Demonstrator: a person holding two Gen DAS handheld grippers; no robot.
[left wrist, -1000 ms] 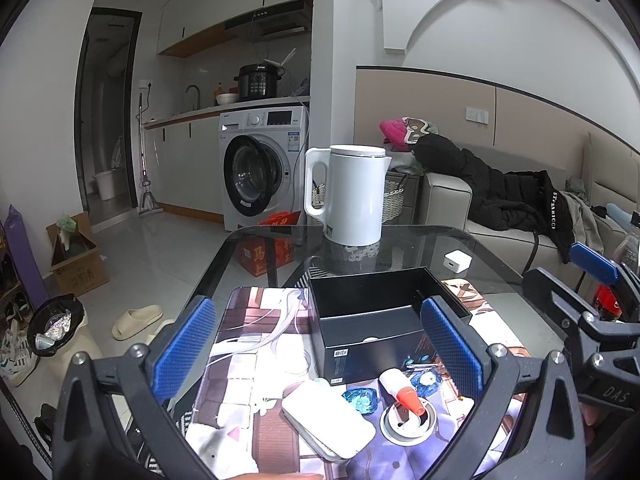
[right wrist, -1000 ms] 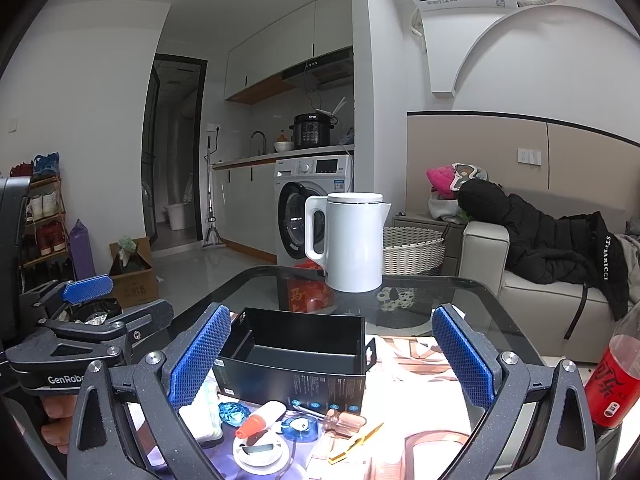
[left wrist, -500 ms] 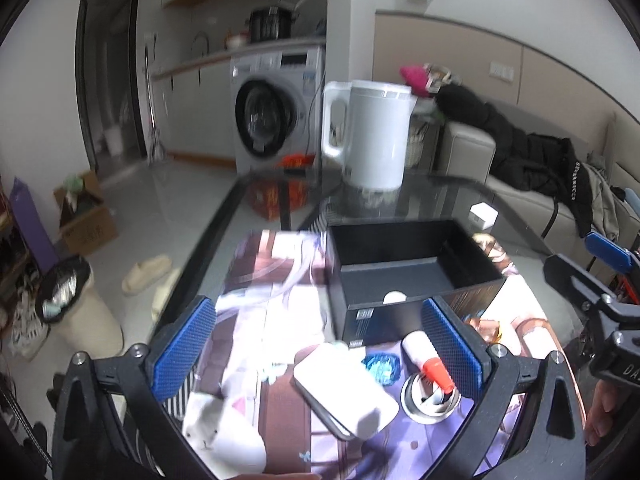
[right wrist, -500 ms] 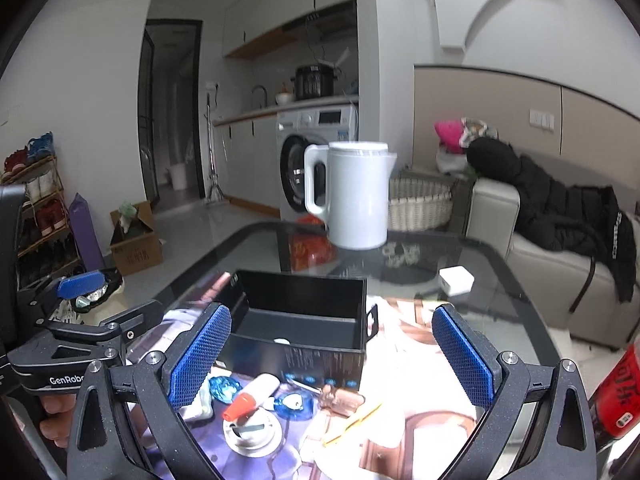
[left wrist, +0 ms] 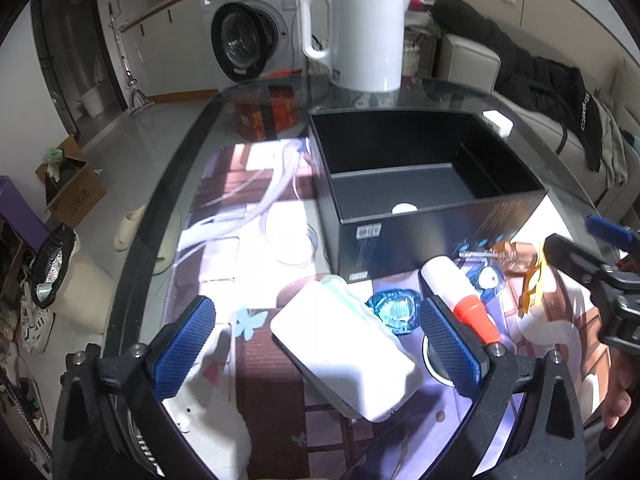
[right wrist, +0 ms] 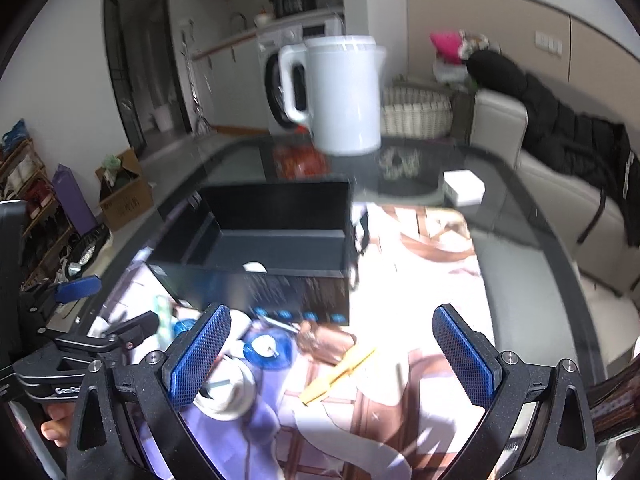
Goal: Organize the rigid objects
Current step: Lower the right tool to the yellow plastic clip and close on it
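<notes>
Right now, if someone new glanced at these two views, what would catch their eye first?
Probably the open black box in the middle of the glass table, nearly empty apart from one small white piece inside. Behind it stands a tall white kettle. In front of the box lies a clutter of small items, chiefly a flat white case and a white tube with a red cap, framed by the open left tool.

bright indoor light glares white off the glossy tabletop (left wrist: 256,184) in both views. the right wrist view is motion-blurred, smearing the kettle (right wrist: 344,96). fisheye bending and black corners frame both.
</notes>
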